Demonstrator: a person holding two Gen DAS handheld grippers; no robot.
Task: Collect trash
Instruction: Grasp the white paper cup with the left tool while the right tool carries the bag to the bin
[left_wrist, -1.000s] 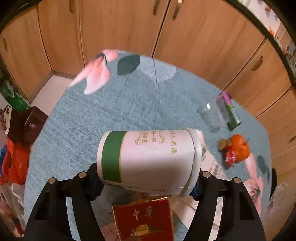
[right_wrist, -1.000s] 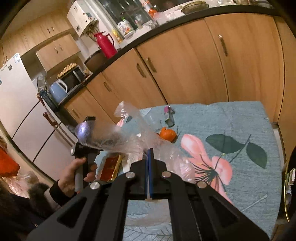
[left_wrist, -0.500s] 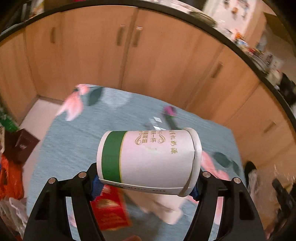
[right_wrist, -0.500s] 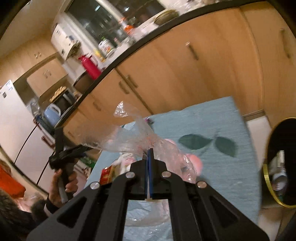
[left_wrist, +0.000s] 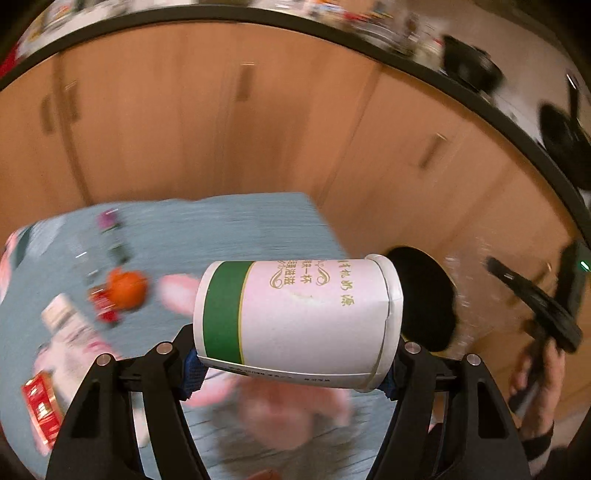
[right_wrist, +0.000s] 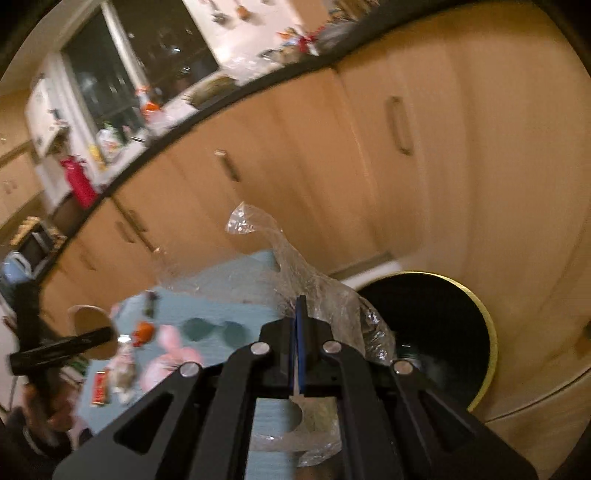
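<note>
**Both grippers loaded and close to the bin**

The left gripper is clenched on a paper cup, held on its side, base and rim pressed between the two fingers, above the table. The right gripper is pinched tight on a clear plastic bag that billows loosely above and below its fingers. The bin, dark inside with a gold rim, stands on the floor just past the table's edge, in front of the cupboards.

Risks, as I judge them: the cup is thin and squeezed end to end, so it may buckle and slip out before it is over the bin. The bag is light and may cling to the fingers or drift aside of the opening when let go. An orange, a red packet and other litter lie on the table
</note>
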